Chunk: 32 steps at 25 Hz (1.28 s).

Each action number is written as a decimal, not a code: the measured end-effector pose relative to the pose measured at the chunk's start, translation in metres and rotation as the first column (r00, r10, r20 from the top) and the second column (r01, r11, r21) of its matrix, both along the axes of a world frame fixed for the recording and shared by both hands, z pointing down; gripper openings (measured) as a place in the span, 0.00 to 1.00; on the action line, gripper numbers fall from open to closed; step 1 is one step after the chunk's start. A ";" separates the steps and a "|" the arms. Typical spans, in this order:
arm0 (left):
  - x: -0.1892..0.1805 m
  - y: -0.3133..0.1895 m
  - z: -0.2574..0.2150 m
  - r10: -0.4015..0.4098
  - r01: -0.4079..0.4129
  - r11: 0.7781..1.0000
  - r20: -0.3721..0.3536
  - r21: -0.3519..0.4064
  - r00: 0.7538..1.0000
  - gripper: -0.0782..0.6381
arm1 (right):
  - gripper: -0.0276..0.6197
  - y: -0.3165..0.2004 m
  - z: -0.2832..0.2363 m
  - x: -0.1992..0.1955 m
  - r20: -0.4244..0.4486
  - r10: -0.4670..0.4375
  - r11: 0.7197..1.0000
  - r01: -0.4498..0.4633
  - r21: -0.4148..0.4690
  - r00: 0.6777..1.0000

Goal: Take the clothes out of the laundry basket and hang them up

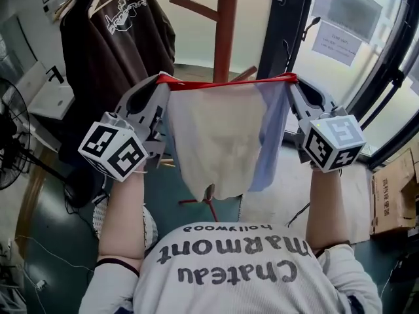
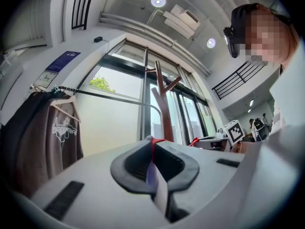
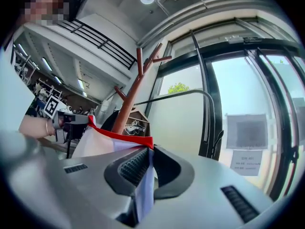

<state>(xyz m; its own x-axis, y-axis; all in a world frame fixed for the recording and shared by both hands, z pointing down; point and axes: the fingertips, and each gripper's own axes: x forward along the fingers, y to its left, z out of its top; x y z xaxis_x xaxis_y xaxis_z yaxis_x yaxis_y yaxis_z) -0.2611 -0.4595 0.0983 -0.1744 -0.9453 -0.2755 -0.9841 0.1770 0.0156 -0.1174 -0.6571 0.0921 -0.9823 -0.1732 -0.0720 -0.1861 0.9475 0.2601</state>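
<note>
Clenching both jaws on the garment (image 1: 219, 136), left gripper (image 1: 159, 82) and right gripper (image 1: 292, 81) each pinching one end of its red waistband (image 1: 226, 82). Stretching it taut left to right, cloth hanging below. Facing the wooden coat stand (image 1: 226, 25), rising just beyond the middle, about equally near both grippers.

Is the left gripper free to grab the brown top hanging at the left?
Probably not: the left gripper is shut on the red-trimmed garment, which is stretched across to the right gripper. The brown top hangs close, with nothing between.
</note>
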 end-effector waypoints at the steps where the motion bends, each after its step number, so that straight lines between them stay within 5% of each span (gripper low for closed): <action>1: -0.006 -0.002 0.006 -0.014 0.014 1.000 -0.015 -0.011 1.000 0.13 | 0.11 -0.004 0.007 -0.007 -0.022 -0.013 1.000 0.013 -0.004 1.000; 11: -0.039 -0.005 0.062 -0.156 0.141 0.984 -0.135 -0.111 0.978 0.13 | 0.11 -0.024 0.065 -0.068 -0.167 -0.199 0.980 0.191 -0.061 0.966; 18: -0.038 0.012 0.113 -0.249 0.202 0.958 -0.241 -0.206 0.938 0.13 | 0.11 -0.017 0.116 -0.091 -0.250 -0.330 0.943 0.308 -0.124 0.910; 32: -0.031 0.015 0.197 -0.303 0.187 0.929 -0.367 -0.319 0.879 0.13 | 0.11 -0.006 0.210 -0.103 -0.349 -0.454 0.880 0.350 -0.322 0.820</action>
<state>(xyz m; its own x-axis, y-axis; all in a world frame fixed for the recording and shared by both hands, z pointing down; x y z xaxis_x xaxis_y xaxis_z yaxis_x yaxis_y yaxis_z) -0.2924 -0.4440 0.2950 -0.4505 -0.8839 0.1251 -0.8256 0.4659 0.3185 -0.2205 -0.6627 0.3018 -0.8986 0.2830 0.3353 0.2965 0.9550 -0.0115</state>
